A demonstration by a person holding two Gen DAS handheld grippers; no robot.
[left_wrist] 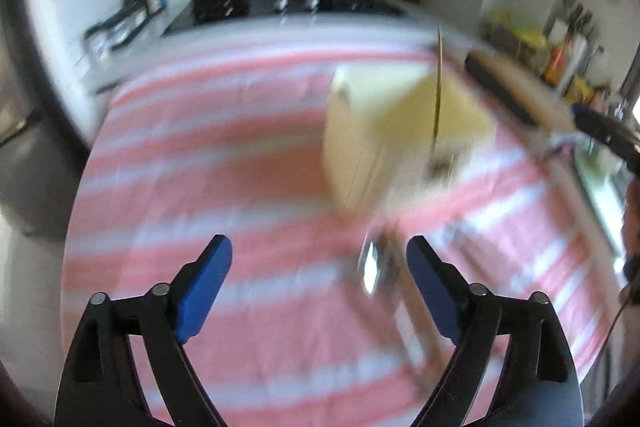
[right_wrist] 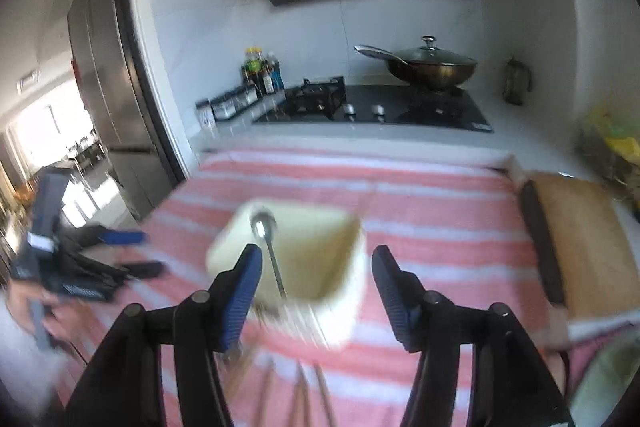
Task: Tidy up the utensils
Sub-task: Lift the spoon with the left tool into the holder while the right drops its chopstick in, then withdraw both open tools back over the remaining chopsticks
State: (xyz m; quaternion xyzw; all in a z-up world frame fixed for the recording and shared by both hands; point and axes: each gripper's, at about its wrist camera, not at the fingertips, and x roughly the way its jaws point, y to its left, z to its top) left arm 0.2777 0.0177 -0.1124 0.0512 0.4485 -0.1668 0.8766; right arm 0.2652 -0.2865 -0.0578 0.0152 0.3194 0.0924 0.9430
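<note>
Left to right across the striped cloth [right_wrist: 420, 211]. At the far left the left gripper [left_wrist: 319, 281] was over bare cloth, jaws spread wide and nothing between the pads. A shiny spoon bowl [left_wrist: 373, 265] lay on the cloth just inside its right pad, not touched as far as the smear allowed me to judge.

Centre: the cream holder [right_wrist: 304, 259], a squarish open-topped container, stood on the cloth. One metal spoon [right_wrist: 269, 247] was leaning in it, bowl up, handle down inside. In the left wrist view a thin upright stick [left_wrist: 438, 95] crossed the holder; likely a chopstick, but the blur left that unsure.

The right gripper [right_wrist: 316, 291] was in front of the holder, jaws about half apart, empty. The spoon handle stood just beside its left pad but was not pinched. Several slim utensils [right_wrist: 298, 395], probably chopsticks and handles, lay on the cloth below the fingers, too blurred to count.

Far right: a wooden board [right_wrist: 588, 247] at the cloth's edge, not involved.

Step in hand, by my judgement: between placements, both grippers empty, some utensils binned and others loose. The next move called for lowering onto one loose piece, squaring the pads across its handle, closing, then carrying it to the holder without knocking the leaning spoon.
</note>
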